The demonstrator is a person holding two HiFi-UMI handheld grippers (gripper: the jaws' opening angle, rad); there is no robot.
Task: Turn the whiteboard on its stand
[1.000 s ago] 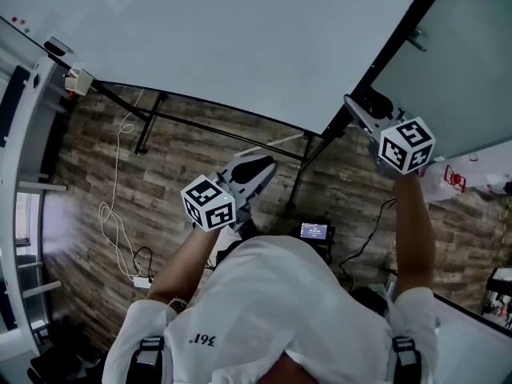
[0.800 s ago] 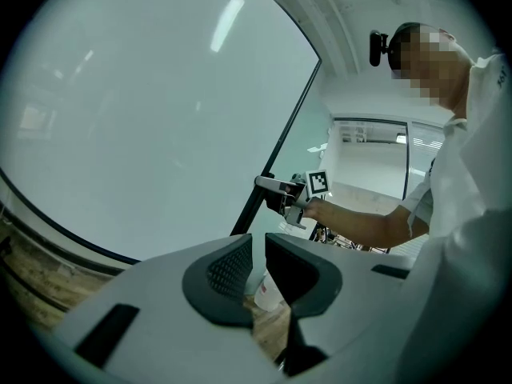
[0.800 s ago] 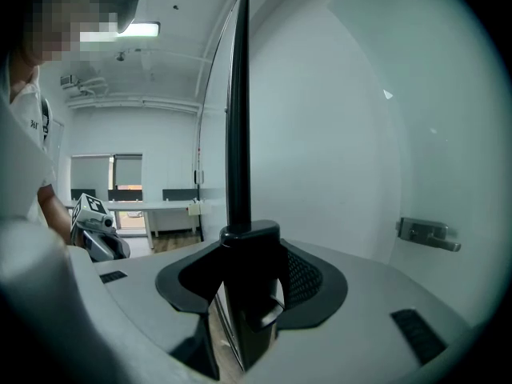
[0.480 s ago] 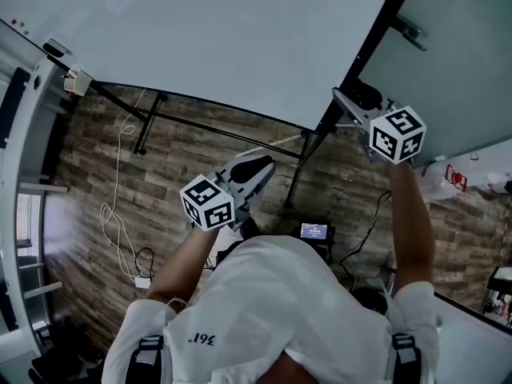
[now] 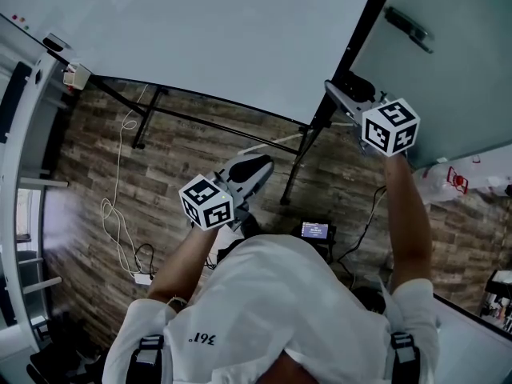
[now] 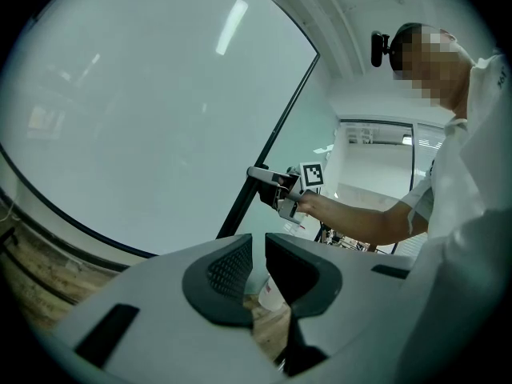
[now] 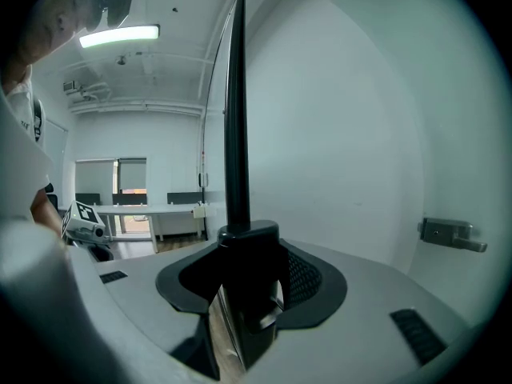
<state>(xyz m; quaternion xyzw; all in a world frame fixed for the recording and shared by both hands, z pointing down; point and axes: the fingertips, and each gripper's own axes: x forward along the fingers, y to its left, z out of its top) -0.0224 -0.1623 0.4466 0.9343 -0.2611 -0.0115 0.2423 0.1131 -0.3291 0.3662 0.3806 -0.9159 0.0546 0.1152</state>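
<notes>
The whiteboard is being turned on its stand, at the far side of the scene above the wooden floor. Its black frame edge is being clamped by the right gripper, whose jaws are being held fairly wide apart on that bar. The left gripper is being kept nearer and to the left, clear of the board, its jaws a narrow slit apart with nothing between them. The turn is judged to be under way but unfinished, since the second face is only partly being brought round at the right. Compared with a second ago, the frame edge and the right gripper are being seen further left, with the edge steeper.
</notes>
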